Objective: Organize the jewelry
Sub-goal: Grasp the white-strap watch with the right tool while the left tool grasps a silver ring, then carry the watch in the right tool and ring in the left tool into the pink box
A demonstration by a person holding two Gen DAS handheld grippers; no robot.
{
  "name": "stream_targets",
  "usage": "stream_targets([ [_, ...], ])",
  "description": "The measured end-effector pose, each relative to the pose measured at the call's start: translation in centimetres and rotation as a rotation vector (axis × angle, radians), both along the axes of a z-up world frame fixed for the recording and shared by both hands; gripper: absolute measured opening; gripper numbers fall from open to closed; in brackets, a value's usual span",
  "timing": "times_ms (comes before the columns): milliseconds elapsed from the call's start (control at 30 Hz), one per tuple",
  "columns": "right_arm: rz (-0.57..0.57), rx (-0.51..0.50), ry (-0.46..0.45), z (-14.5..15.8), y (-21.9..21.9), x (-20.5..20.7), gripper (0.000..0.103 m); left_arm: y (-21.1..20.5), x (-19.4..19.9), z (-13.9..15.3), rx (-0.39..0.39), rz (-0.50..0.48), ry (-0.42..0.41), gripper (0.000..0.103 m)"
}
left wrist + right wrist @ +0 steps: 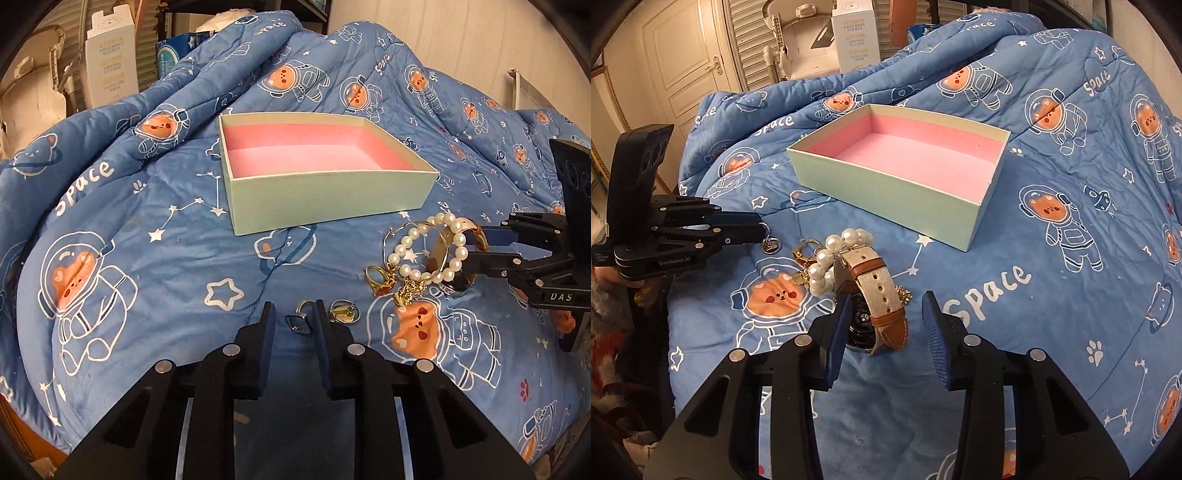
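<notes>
A pale green box with a pink lining stands open on the blue quilt. In front of it lies a heap of jewelry: a pearl bracelet, a gold ring with an orange stone, gold charms and a watch with a beige and brown strap. My left gripper stands narrowly open around a small silver ring, with a gap on both sides. A second silver ring lies just to its right. My right gripper straddles the watch; its right pad is clear of the strap.
The quilt bunches into high folds behind and left of the box. A white carton stands beyond the bed, and a white door is at the far left. A hand holds the left gripper.
</notes>
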State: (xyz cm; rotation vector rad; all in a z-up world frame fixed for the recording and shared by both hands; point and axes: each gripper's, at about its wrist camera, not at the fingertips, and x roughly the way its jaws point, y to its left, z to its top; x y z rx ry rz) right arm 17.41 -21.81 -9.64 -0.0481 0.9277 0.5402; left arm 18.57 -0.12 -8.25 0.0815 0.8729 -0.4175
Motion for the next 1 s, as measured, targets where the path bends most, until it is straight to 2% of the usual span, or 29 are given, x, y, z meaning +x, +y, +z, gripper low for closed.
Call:
stream_targets([
  [67, 0.003, 0.001, 0.005, -0.2, 0.1, 0.1, 0.022, -0.2, 0.1, -0.1, -0.003, -0.002, -0.001, 0.019],
  [100, 0.007, 0.001, 0.006, -0.3, 0.1, 0.2, 0.019, -0.3, 0.1, -0.1, -0.004, -0.001, -0.001, 0.015],
  [400, -0.017, 0.039, 0.019, 0.0, -0.8, -0.2, 0.017, 0.0, -1.2, 0.2, -0.057, 0.045, -0.004, 0.014],
  [567, -0.037, 0.022, 0.029, 1.1, -1.5, -1.1, 0.017, 0.8, -2.4, 1.3, -0.095, 0.069, -0.015, 0.014],
  [800, -0.050, -0.020, 0.020, 2.8, -2.9, -2.6, 0.016, 1.1, -3.6, 1.9, -0.108, 0.071, -0.014, 0.014],
  [1000, -0.061, 0.011, 0.010, 4.0, -3.7, -2.7, 0.016, 0.9, -4.1, 2.6, -0.129, 0.058, -0.022, 0.014],
])
